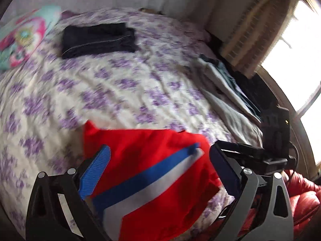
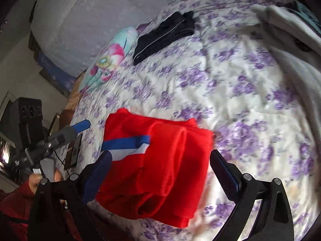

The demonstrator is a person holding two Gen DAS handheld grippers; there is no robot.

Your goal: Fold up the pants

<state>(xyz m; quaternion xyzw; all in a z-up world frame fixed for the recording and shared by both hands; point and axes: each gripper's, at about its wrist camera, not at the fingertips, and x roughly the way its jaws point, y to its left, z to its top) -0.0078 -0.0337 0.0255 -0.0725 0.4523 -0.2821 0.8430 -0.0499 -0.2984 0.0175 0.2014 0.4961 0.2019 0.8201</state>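
Red pants (image 1: 152, 160) with a blue and white stripe lie folded into a compact bundle on the flowered bedspread (image 1: 124, 84); they also show in the right wrist view (image 2: 166, 156). My left gripper (image 1: 158, 172) is open, its jaws wide on either side of the bundle and just above it. My right gripper (image 2: 160, 172) is open too, its jaws straddling the bundle without pinching it. The left gripper also shows at the left of the right wrist view (image 2: 66, 134).
Folded dark pants (image 1: 98, 39) lie at the far side of the bed (image 2: 166, 34). A colourful pillow (image 1: 26, 38) is at the far left. A grey garment (image 1: 226, 92) lies along the right edge by the window. A speaker (image 2: 26, 110) stands beside the bed.
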